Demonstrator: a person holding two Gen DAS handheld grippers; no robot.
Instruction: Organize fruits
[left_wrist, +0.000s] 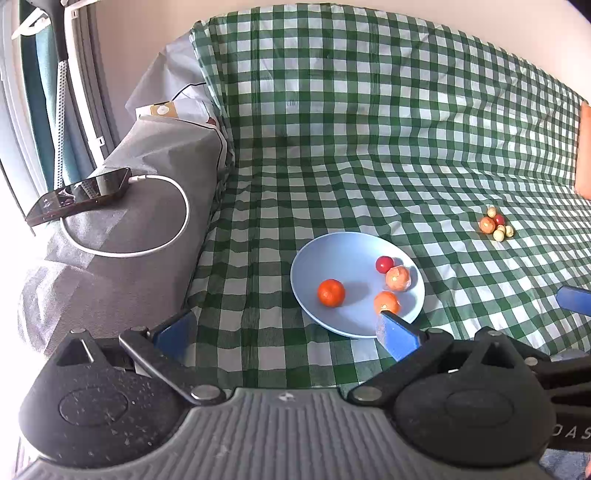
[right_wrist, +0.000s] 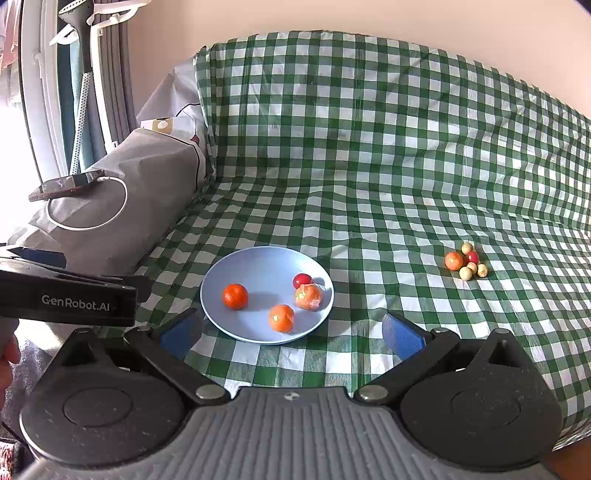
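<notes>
A light blue plate (left_wrist: 332, 254) (right_wrist: 258, 262) lies on the green checked cloth. It holds three orange fruits (left_wrist: 331, 292) (right_wrist: 235, 296) and one small red fruit (left_wrist: 384, 264) (right_wrist: 302, 280). A small pile of fruit (left_wrist: 495, 224) (right_wrist: 466, 261) lies on the cloth to the right: one orange, one red, several pale round ones. My left gripper (left_wrist: 286, 332) is open and empty, just short of the plate's near edge. My right gripper (right_wrist: 291, 332) is open and empty, also at the plate's near edge.
A grey sofa arm (left_wrist: 122, 229) (right_wrist: 110, 206) at the left carries a phone (left_wrist: 79, 195) (right_wrist: 66, 184) on a white charging cable. The checked cloth (left_wrist: 369, 147) covers the seat and backrest. The left gripper's body (right_wrist: 66, 295) shows at the left of the right wrist view.
</notes>
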